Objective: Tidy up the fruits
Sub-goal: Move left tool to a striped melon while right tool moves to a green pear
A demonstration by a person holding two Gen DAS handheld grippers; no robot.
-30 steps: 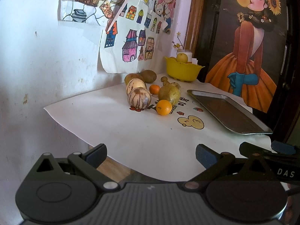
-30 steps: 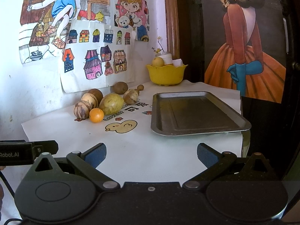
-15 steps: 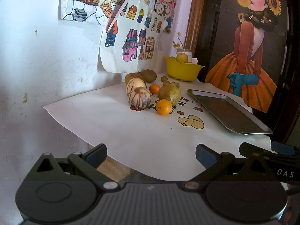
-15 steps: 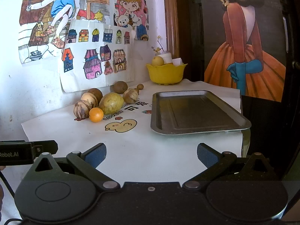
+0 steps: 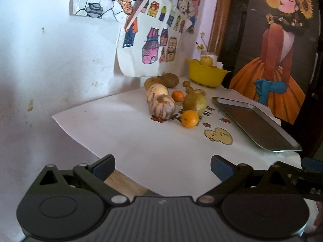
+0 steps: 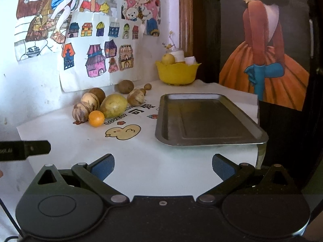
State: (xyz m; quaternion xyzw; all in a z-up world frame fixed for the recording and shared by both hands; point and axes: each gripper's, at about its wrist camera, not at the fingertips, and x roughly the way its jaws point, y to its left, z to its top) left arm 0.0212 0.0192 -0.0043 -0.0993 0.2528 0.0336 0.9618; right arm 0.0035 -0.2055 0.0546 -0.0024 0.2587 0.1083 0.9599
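Several fruits lie in a cluster near the wall on the white table cover: a striped melon (image 5: 160, 107) (image 6: 80, 112), a small orange (image 5: 189, 118) (image 6: 96, 118), a yellow-green mango (image 5: 195, 102) (image 6: 113, 105), a second orange (image 5: 177, 96) and brown round fruits (image 5: 169, 80) (image 6: 125, 86). An empty metal tray (image 5: 256, 123) (image 6: 206, 119) rests to their right. My left gripper (image 5: 162, 166) is open at the near table edge, well short of the fruits. My right gripper (image 6: 163, 166) is open too, in front of the tray.
A yellow bowl (image 5: 206, 74) (image 6: 177, 71) holding a yellow fruit stands at the back by the wall. Children's drawings (image 6: 97, 52) hang on the wall behind the fruits. A dark door with a poster (image 6: 262, 60) borders the table's right side.
Both grippers have edged slightly forward toward the table; the fruits and tray have not moved.
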